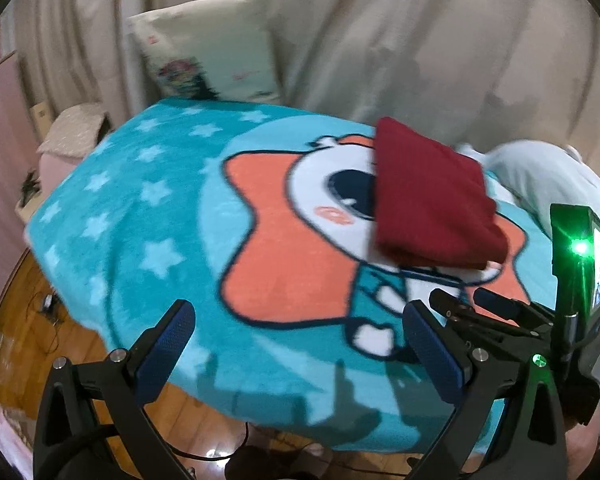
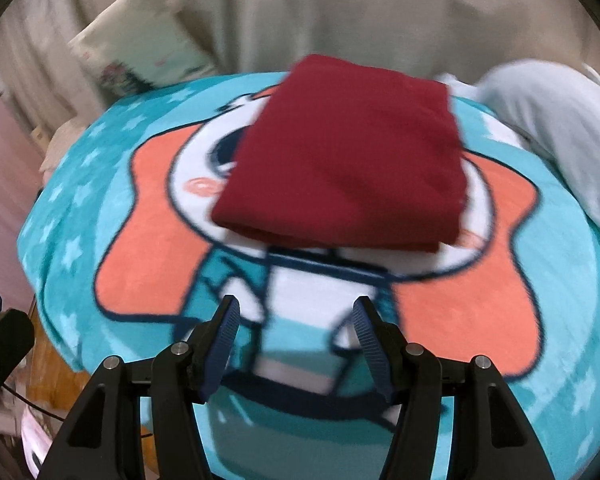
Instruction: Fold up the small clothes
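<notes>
red garment: a dark red cloth (image 2: pixel 342 152) lies folded into a compact rectangle on the cartoon blanket (image 2: pixel 480 300), over the face of the printed character; its doubled edge faces the cameras.
left gripper: the left gripper (image 1: pixel 300 348) hovers clear of the cloth, its blue-padded fingers (image 1: pixel 168 344) wide apart with nothing between them.
right gripper: the right gripper (image 2: pixel 296 340) also holds nothing; its fingers (image 2: pixel 226 340) stand apart, though narrower than the left pair, and aim at the near edge of the fold.
next piece: a pale blue garment (image 2: pixel 556 132) sits bunched at the far right of the blanket, just beside the red one, apparently not yet folded.
risk, snag: judging from the layout, reaching across to the pale piece could brush the red fold and flip its top layer open.
risk, surface: the blanket is plush and loose, so a pinch could catch it along with the garment and drag everything.
risk, edge: the pale piece lies near the blanket's side and might slide off if tugged.
left view only: the right gripper's body with green lights (image 1: pixel 578 248), the wooden floor (image 1: pixel 32 320) and a pillow (image 1: pixel 208 48) against the curtain.
right view only: the full shape of the red fold and its layered front edge.
</notes>
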{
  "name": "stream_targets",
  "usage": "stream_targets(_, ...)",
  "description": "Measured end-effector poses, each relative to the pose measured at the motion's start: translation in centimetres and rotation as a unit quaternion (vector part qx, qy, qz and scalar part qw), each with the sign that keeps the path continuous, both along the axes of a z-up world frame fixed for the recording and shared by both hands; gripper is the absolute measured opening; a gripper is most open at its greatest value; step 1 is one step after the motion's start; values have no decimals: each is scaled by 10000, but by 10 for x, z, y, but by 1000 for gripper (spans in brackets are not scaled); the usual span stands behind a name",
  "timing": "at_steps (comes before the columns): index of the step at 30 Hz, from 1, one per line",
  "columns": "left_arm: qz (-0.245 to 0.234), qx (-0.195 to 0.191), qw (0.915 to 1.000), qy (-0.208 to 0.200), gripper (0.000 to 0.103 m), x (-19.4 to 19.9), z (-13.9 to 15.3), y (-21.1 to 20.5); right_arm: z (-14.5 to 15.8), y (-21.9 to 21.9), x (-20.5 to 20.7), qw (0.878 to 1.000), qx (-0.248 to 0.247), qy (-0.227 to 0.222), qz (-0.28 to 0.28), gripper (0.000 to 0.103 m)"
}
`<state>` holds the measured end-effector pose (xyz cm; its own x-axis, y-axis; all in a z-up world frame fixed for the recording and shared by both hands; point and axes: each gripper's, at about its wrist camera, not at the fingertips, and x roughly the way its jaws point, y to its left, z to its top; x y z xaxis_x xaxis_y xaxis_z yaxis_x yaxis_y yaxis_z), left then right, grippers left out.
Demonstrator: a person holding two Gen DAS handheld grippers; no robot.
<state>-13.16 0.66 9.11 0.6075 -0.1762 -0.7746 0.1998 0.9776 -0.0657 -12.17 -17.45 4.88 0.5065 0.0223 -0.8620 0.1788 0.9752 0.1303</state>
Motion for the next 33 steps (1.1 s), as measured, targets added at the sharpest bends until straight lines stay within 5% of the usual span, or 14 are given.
stream_targets(12,-1303,-148,9913,-61,103,-11,5,-72,14,-71,-63,9909,-238,-89,-1319,66)
stream_targets(33,-895,145,9958,-101,103,3,9,-48,15,-39,-38,9960,-249,-105,-847,66)
